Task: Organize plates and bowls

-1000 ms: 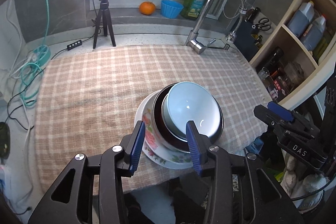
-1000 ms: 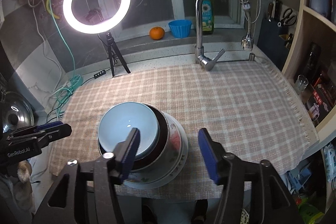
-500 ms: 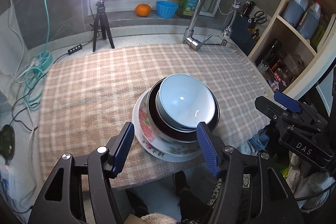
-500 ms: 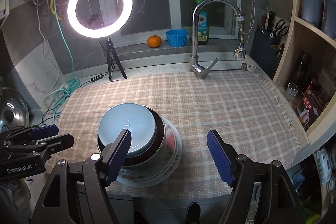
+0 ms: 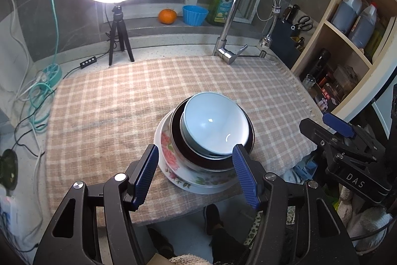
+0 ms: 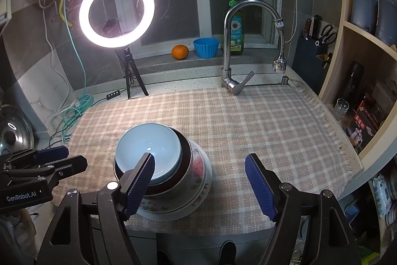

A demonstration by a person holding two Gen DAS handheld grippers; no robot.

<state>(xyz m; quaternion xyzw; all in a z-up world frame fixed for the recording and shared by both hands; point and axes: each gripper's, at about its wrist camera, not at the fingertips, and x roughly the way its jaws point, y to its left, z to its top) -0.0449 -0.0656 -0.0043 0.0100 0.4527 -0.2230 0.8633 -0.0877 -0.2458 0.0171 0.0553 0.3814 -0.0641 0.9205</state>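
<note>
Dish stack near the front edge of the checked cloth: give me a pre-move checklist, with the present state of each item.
1. Light blue bowl nested on top of the stack: ok.
2. Dark bowl seated in the floral bowl: ok.
3. White plate flat on the checked cloth: ok, though close to the front edge.
4. Left gripper open, holding nothing: ok; its jaws have just been opening.
5. Right gripper open, holding nothing: ok; also just opened.
6. Stack centred on the plate: cannot tell.

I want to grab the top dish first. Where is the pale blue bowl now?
The pale blue bowl tops the stack, nested in the dark bowl on the floral plate, near the checked cloth's front edge.
</note>
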